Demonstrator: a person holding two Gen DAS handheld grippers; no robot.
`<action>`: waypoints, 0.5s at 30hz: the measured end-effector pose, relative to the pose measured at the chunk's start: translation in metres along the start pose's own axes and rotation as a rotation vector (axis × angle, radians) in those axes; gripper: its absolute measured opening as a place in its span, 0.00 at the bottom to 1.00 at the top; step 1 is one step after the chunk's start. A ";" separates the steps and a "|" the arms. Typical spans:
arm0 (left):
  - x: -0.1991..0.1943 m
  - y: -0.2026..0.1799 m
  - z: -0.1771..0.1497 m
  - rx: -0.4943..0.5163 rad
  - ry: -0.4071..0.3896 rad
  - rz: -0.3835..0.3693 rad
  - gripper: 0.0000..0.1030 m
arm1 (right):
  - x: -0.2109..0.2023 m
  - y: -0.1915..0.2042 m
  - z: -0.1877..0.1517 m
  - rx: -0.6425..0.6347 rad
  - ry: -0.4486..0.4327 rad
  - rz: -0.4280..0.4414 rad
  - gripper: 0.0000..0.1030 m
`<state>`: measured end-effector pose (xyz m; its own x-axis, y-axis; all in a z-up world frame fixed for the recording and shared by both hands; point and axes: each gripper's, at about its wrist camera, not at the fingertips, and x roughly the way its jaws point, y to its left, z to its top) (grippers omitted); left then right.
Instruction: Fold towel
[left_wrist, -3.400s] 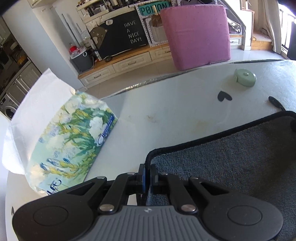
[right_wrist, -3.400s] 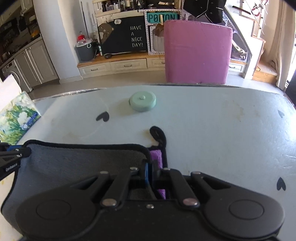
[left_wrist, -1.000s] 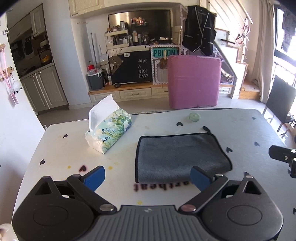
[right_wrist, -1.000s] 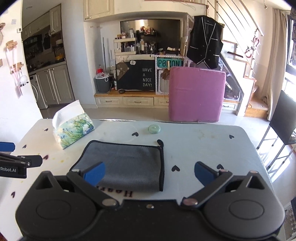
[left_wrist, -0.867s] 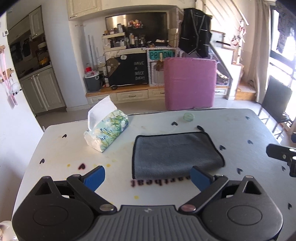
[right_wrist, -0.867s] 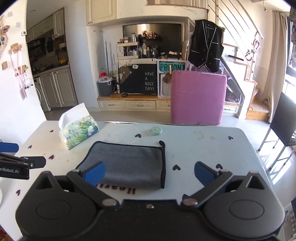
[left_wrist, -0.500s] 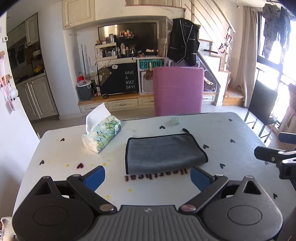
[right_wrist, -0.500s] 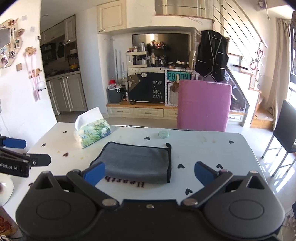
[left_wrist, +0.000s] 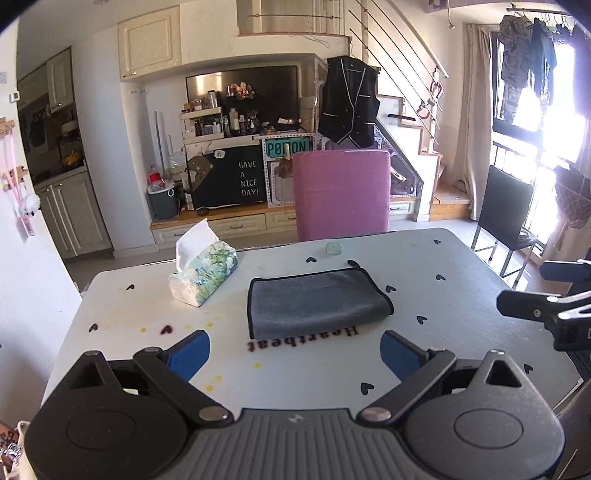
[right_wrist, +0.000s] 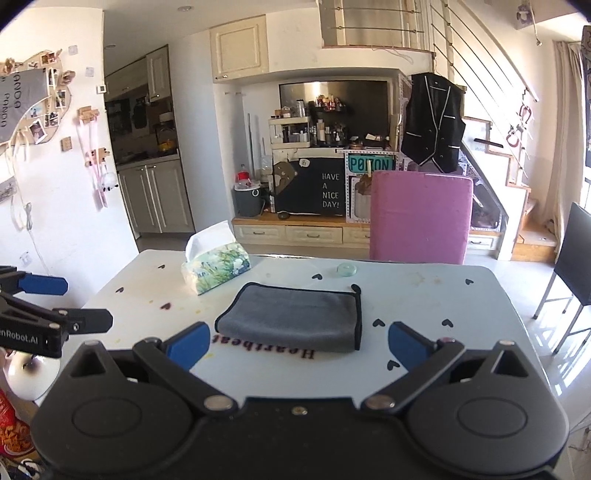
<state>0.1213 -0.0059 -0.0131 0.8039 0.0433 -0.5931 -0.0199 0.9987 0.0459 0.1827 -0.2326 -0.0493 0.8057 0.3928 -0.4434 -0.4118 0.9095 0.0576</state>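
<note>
A grey towel with black edging (left_wrist: 314, 301) lies folded flat on the white table (left_wrist: 461, 295); it also shows in the right wrist view (right_wrist: 295, 315). My left gripper (left_wrist: 293, 350) is open and empty, held back above the table's near edge, well clear of the towel. My right gripper (right_wrist: 299, 345) is open and empty, likewise held back and above. Each gripper shows at the edge of the other's view: the right one (left_wrist: 546, 295) and the left one (right_wrist: 55, 302).
A tissue box (left_wrist: 203, 271) stands left of the towel. A small green round lid (left_wrist: 333, 248) lies behind it. A pink chair (left_wrist: 341, 194) stands at the table's far side and a black chair (left_wrist: 506, 218) at the right.
Both grippers, shut on the towel's corners 3.4 s ago, have let go, opened, and pulled back and up. The towel stays folded on the table.
</note>
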 end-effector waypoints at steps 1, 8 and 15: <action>-0.004 -0.001 -0.002 0.002 -0.003 -0.003 0.95 | -0.006 0.001 -0.003 -0.006 0.000 0.002 1.00; -0.026 0.003 -0.020 0.030 -0.014 -0.020 0.95 | -0.034 0.004 -0.018 -0.018 0.005 0.001 1.00; -0.040 0.007 -0.037 0.010 -0.002 -0.049 0.95 | -0.059 0.007 -0.030 -0.015 -0.005 -0.001 1.00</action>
<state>0.0672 0.0003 -0.0185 0.8051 -0.0059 -0.5931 0.0257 0.9994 0.0250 0.1197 -0.2539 -0.0493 0.8082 0.3931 -0.4385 -0.4176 0.9076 0.0439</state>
